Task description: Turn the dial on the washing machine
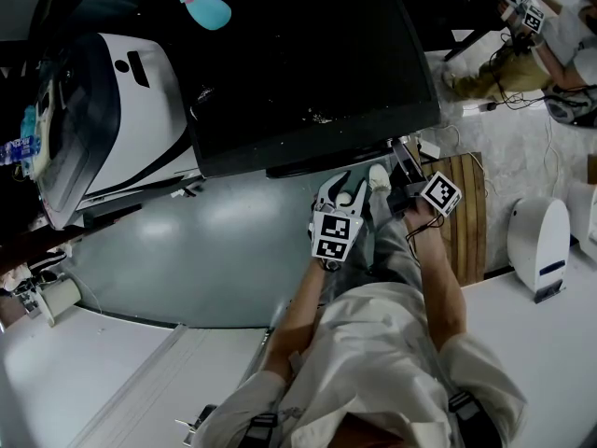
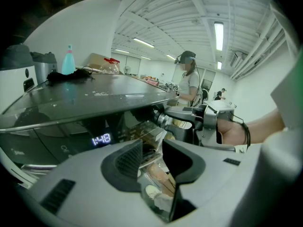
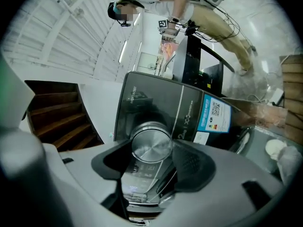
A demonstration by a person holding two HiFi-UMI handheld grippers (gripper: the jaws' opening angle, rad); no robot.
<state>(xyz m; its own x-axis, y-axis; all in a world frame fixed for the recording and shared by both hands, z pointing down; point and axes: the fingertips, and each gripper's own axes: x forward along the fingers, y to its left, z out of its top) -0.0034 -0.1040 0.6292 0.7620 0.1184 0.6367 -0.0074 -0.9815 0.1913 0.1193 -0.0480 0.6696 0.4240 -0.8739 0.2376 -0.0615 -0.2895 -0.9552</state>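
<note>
The washing machine's dark top fills the upper middle of the head view. Its silver dial sits on the dark glossy front panel. My right gripper is shut on that dial, one pad on either side of its rim. The left gripper view shows the same from the side, the right gripper clasping the dial under the top's edge. My left gripper hangs just left of it, open, with nothing between its fingers. A lit display glows on the panel.
A teal spray bottle and dark clutter lie on the machine's top. A white appliance stands to the left, a wooden pallet and a white device to the right. A person stands behind. Stairs rise beside the machine.
</note>
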